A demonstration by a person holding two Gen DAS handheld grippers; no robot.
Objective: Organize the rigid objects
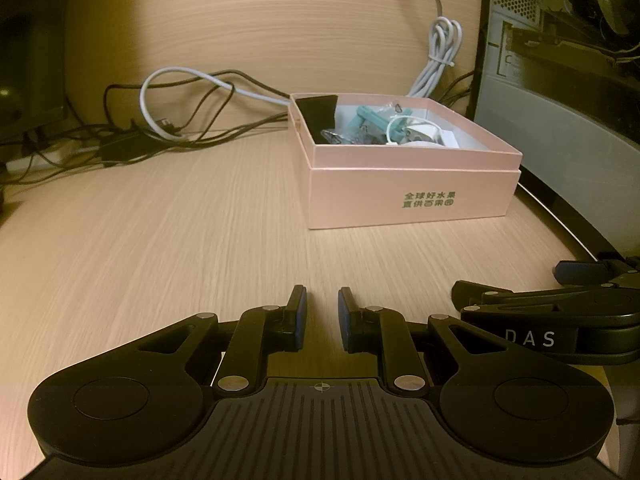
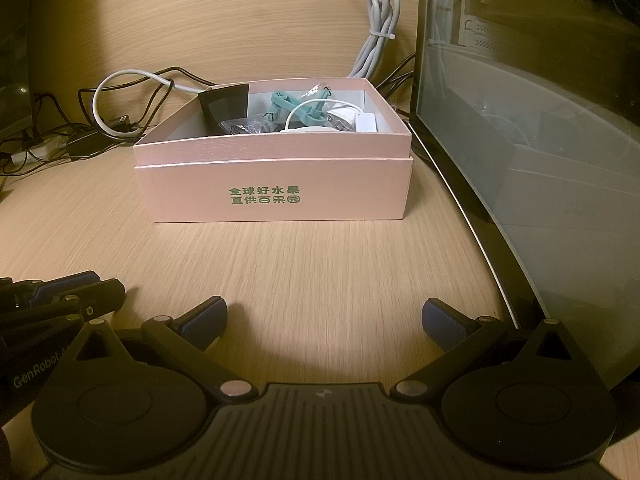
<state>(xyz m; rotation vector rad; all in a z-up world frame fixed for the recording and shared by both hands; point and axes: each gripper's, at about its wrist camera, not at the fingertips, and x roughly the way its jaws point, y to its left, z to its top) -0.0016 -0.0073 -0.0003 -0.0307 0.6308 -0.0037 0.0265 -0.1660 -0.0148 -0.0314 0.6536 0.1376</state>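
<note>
An open pink box (image 1: 408, 196) (image 2: 276, 194) with green characters stands on the wooden desk (image 1: 180, 240), ahead of both grippers. In it lie a black pouch (image 2: 226, 104), teal plastic parts (image 2: 298, 106), a white charger with its cable (image 2: 366, 122) and small clear bags (image 2: 244, 126). My left gripper (image 1: 321, 300) hovers over bare desk short of the box, its blue pads a narrow gap apart with nothing between them. My right gripper (image 2: 325, 308) stands wide open and empty, just to the right of the left one, facing the box front.
A tangle of black and white cables (image 1: 160, 120) lies at the back left. A bundled grey cable (image 2: 378, 36) hangs behind the box. A computer case with a glass side panel (image 2: 540, 140) stands close on the right. A wooden panel closes the back.
</note>
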